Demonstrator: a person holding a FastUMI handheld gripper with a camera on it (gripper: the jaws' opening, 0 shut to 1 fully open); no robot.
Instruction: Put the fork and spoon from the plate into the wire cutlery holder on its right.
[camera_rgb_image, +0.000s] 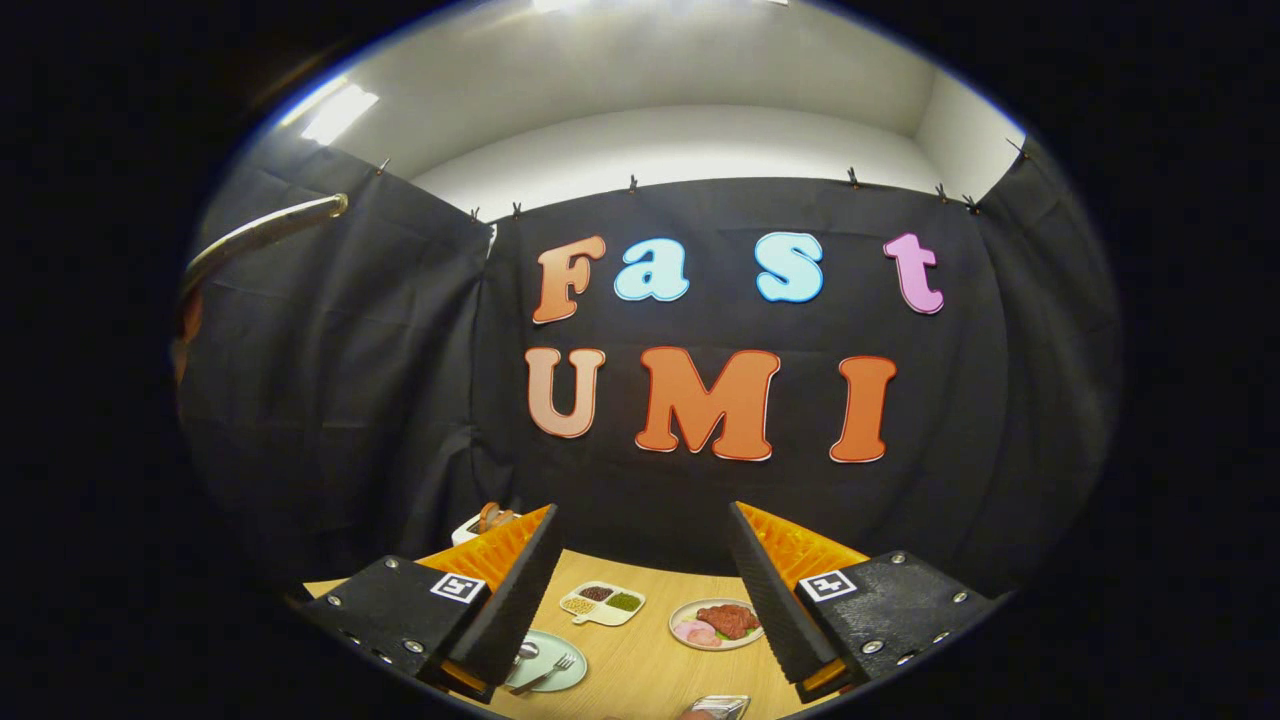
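Wooden table (640, 660), pale plate (560, 678), sectioned condiment dish (603, 603), plate of meat (716, 624)

Plate (556, 676): near-left part hidden behind the left finger of the hand-held gripper (640, 600), whose fingers stand wide apart with nothing between them.
Spoon (524, 655): bowl alone visible; handle hidden by that finger.
Fork (550, 672): handle end partly covered.
Shiny object (716, 706) at the worktop's (640, 660) near edge: cut off, kind unclear.
Divided dish (603, 603): contents too small to identify.
White container (480, 522) behind the left finger: mostly hidden.
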